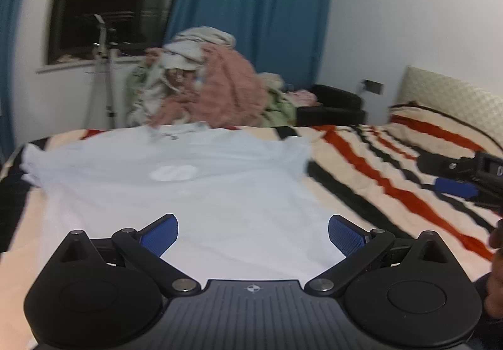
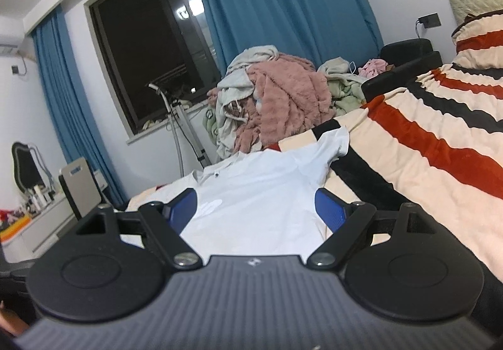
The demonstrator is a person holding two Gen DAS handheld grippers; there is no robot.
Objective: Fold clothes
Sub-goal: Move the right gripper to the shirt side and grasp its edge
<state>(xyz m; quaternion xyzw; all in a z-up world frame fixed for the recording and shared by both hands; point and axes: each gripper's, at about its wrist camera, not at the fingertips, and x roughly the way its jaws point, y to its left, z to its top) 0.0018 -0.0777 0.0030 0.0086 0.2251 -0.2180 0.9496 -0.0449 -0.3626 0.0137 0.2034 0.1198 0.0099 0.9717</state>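
Observation:
A white short-sleeved shirt (image 1: 176,189) lies spread flat on the striped bed, collar at the far end and a pale logo on the chest. My left gripper (image 1: 253,233) hovers over the shirt's near hem, open wide, with nothing between its blue pads. In the right wrist view the same shirt (image 2: 261,193) stretches away toward its collar. My right gripper (image 2: 256,208) stands open above the shirt's near part, and no cloth is pinched between its pads. The right gripper (image 1: 459,174) also shows at the right edge of the left wrist view, over the blanket.
A cream blanket with red and black stripes (image 1: 393,193) covers the bed. A heap of pink and pale clothes (image 2: 276,98) is piled past the far edge. A white tripod (image 1: 103,79), a dark window and blue curtains stand behind. A black chair (image 2: 405,57) is at the back right.

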